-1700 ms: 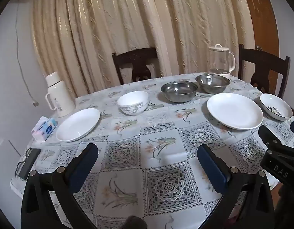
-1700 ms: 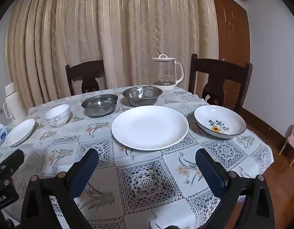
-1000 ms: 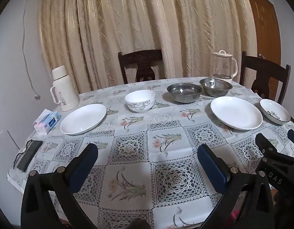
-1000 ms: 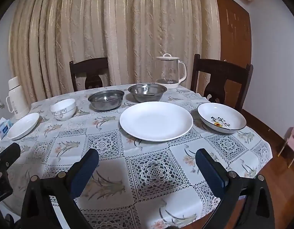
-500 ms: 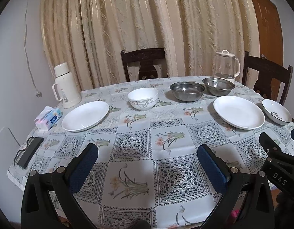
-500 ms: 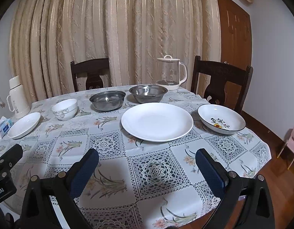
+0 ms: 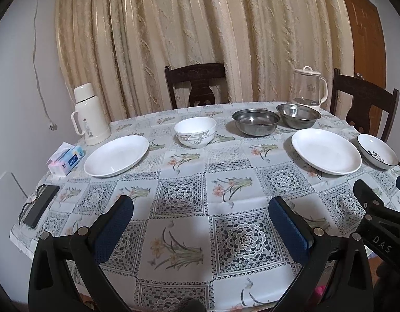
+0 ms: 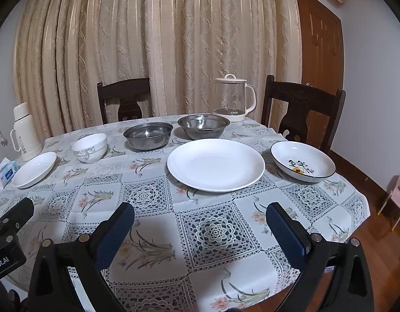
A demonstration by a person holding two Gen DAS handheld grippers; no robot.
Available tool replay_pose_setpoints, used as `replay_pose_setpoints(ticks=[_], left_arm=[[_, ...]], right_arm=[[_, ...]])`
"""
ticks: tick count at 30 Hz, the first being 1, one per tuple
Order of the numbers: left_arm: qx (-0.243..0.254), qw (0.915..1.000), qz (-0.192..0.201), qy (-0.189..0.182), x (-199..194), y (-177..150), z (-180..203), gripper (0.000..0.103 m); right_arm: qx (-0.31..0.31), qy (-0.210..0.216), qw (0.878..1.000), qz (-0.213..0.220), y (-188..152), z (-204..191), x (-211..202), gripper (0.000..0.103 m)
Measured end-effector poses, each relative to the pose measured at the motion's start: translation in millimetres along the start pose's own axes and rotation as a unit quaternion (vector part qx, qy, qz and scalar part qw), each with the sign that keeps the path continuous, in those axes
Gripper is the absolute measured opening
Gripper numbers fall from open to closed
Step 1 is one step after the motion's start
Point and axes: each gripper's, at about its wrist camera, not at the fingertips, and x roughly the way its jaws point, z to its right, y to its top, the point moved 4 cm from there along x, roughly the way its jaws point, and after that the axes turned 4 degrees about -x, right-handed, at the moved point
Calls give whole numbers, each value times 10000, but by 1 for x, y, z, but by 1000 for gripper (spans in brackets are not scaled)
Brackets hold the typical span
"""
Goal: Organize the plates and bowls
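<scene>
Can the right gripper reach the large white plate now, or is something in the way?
Probably yes. The right gripper is open and empty, and only bare tablecloth lies between it and the large white plate. The patterned dish sits apart, to the side.

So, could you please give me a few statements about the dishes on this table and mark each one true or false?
1. The two steel bowls are stacked. False: they sit side by side.
2. The left gripper is open and empty. True.
3. The large white plate holds a bowl. False: nothing is on it.
4. The glass kettle stands behind the steel bowls. True.
5. The right gripper grips the patterned dish. False: it is open and apart from it.
</scene>
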Motion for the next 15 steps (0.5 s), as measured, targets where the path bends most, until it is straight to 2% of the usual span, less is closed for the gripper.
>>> replay_pose_setpoints(ticks=[15], left_arm=[[24, 9999, -137, 25, 9, -6, 0, 103]], right_arm=[[26, 66, 10000, -52, -2, 0, 1, 103]])
